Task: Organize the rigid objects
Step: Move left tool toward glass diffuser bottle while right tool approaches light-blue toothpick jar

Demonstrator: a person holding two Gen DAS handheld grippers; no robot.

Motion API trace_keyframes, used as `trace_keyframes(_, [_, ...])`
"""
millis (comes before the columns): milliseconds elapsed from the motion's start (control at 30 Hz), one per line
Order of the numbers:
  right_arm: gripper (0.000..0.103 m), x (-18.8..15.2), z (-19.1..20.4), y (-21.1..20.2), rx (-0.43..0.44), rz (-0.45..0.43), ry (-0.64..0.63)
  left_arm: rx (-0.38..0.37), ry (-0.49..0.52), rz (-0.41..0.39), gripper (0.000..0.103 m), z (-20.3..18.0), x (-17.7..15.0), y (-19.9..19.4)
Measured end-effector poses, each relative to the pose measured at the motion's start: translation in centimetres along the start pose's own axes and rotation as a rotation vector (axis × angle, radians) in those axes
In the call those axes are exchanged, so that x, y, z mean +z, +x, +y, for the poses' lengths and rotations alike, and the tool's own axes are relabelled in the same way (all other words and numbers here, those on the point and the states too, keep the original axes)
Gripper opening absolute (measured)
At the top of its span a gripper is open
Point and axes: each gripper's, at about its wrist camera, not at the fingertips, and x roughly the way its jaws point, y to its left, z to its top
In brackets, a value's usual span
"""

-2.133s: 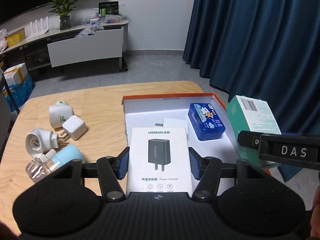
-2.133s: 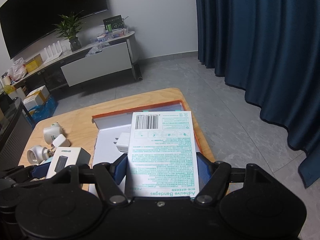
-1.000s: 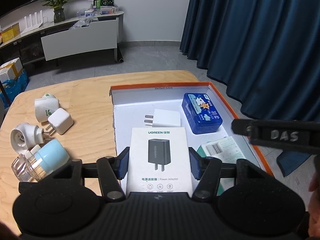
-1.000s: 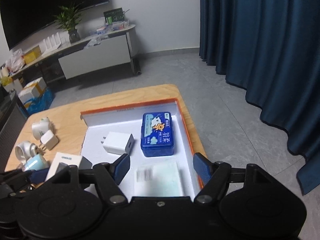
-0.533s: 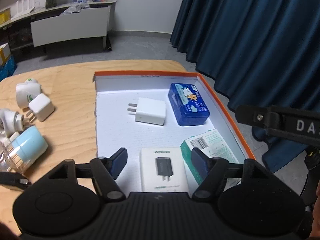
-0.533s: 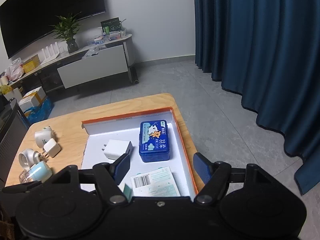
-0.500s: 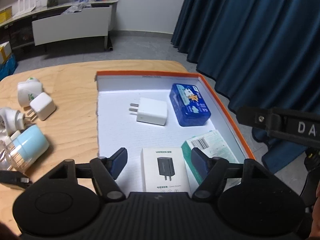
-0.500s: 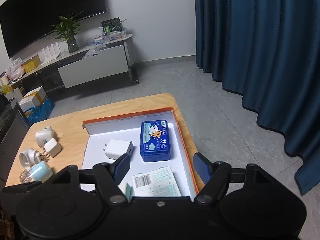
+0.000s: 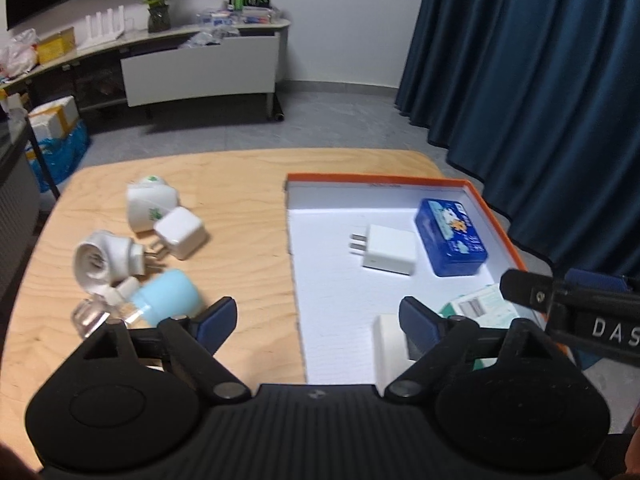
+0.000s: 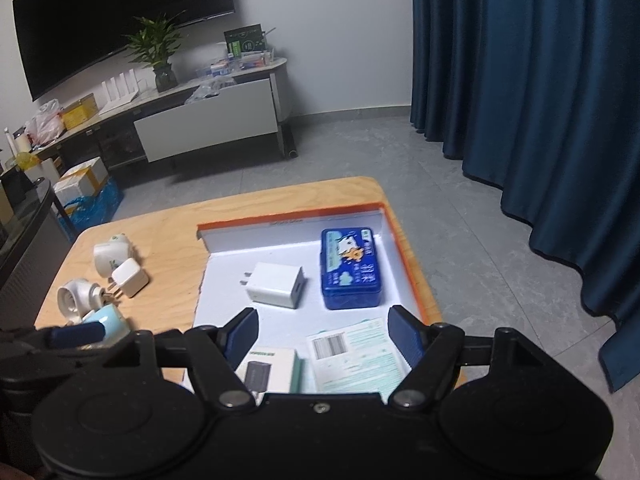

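The power adapter box point(image 10: 267, 368) lies flat in the near part of the orange-rimmed tray point(image 10: 404, 256), white inside, which sits on the right half of the wooden bench point(image 9: 248, 200). Just beside it on its right we see the bandage box point(image 10: 352, 356), barcode side up. Further in lie a white charger point(image 10: 278, 284) and a blue tin point(image 10: 350, 268), near each other but apart.

Our left tool point(image 9: 320, 320) hangs over the tray's left edge, its jaws having just been opening; they now stand wide with nothing held between them, the right pad in front of the adapter box. Our right tool point(image 10: 322, 334) hangs over the near end of the tray, jaws also spread wide and having just opened a little further, gripping nothing.

On the bare bench to the left we see a cluster: two white plug-in devices point(image 9: 148, 202), a small white cube charger point(image 9: 180, 232) and a pale blue bottle point(image 9: 166, 296).
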Motion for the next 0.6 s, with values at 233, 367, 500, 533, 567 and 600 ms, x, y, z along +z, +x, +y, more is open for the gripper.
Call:
trace_keyframes(233, [0.086,-0.2,1.6,0.0,0.023,0.013,-0.025,0.022,-0.027,-0.017,0.093,1.5,0.1,-0.7])
trace_keyframes(367, [0.086,-0.1,2.6,0.1,0.037,0.014,-0.04,0.036,-0.039,-0.024,0.093,2.2,0.2,-1.1])
trace_keyframes(500, [0.086,-0.2,3.6,0.2,0.048,0.017,-0.06,0.048,-0.054,-0.026,0.094,3.3,0.1,-1.5])
trace_keyframes(533, [0.086,-0.2,3.9,0.2,0.054,0.019,-0.065,0.052,-0.055,-0.028,0.094,3.5,0.1,-1.5])
trace_keyframes(567, [0.086,-0.2,4.2,0.2,0.058,0.019,-0.07,0.058,-0.058,-0.028,0.094,3.7,0.1,-1.6])
trace_keyframes(600, [0.086,-0.2,4.5,0.2,0.06,0.019,-0.074,0.062,-0.06,-0.026,0.094,4.0,0.1,-1.6])
